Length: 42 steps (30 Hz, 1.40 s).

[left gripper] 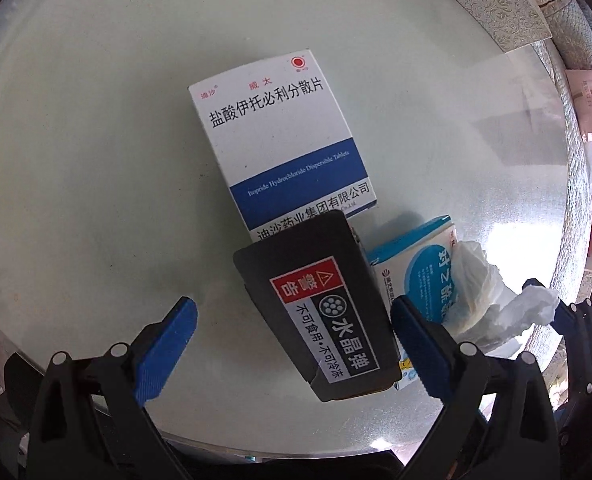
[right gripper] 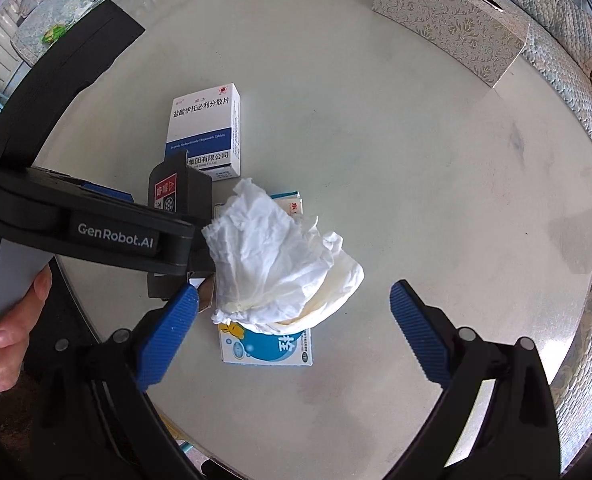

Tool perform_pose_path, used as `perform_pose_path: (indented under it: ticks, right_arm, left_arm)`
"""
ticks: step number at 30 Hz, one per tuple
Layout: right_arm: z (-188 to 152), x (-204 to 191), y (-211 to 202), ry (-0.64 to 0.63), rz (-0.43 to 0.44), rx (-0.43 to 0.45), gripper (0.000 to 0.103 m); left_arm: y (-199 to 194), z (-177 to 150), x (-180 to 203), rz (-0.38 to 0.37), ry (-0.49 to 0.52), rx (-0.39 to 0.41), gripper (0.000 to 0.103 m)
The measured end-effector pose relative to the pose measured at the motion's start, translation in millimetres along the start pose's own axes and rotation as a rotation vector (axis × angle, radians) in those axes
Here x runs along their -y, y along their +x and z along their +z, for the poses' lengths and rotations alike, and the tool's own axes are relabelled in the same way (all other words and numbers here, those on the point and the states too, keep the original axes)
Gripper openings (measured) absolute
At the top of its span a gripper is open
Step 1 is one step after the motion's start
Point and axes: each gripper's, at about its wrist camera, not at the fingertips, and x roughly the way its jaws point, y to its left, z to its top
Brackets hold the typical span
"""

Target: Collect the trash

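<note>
A small pile of trash lies on the glass tabletop (left gripper: 96,140). A white and blue medicine box (left gripper: 280,140) lies flat; it also shows in the right wrist view (right gripper: 206,128). A black box with a red warning label (left gripper: 320,304) leans on it, between the fingers of my open left gripper (left gripper: 296,344). A light blue box (left gripper: 416,276) lies to its right under a crumpled white tissue (left gripper: 492,300). In the right wrist view my open right gripper (right gripper: 296,336) hovers over the tissue (right gripper: 280,260) and the blue box (right gripper: 268,348). The left gripper's body (right gripper: 112,232) reaches in from the left.
A patterned grey tissue box (right gripper: 452,20) stands at the table's far right edge, also in the left wrist view (left gripper: 492,0). A quilted sofa (right gripper: 576,80) runs beyond the table. A bare hand (right gripper: 16,320) holds the left gripper's handle.
</note>
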Motion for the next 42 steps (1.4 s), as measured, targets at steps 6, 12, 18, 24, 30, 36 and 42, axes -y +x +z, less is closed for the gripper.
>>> perform_pose_path:
  ticks: [6, 12, 18, 24, 30, 36, 42]
  right_arm:
    - [2, -12, 10, -0.032, -0.028, 0.015, 0.094]
    - [0, -20, 19, -0.059, -0.020, 0.005, 0.079]
    - [-6, -23, 24, -0.061, -0.024, -0.007, 0.063]
    - [-14, -21, 26, -0.042, -0.028, -0.005, 0.057]
    - [-15, -26, 28, -0.046, -0.036, -0.007, 0.050]
    - [-15, -32, 27, -0.048, -0.057, -0.007, 0.046]
    - [-7, -43, 24, -0.034, -0.075, -0.001, 0.037]
  left_arm:
    - [4, -3, -8, -0.033, -0.024, 0.035, 0.095]
    - [8, -4, 0, 0.017, -0.011, 0.034, 0.095]
    - [3, -1, 5, 0.023, -0.039, 0.032, 0.090]
    - [-6, -2, 0, 0.031, -0.053, 0.022, 0.088]
    - [-16, 6, 3, 0.066, -0.026, 0.002, 0.057]
    - [-10, 7, 9, 0.078, 0.056, -0.011, 0.057]
    - [-3, 17, 39, 0.127, 0.135, -0.020, 0.056]
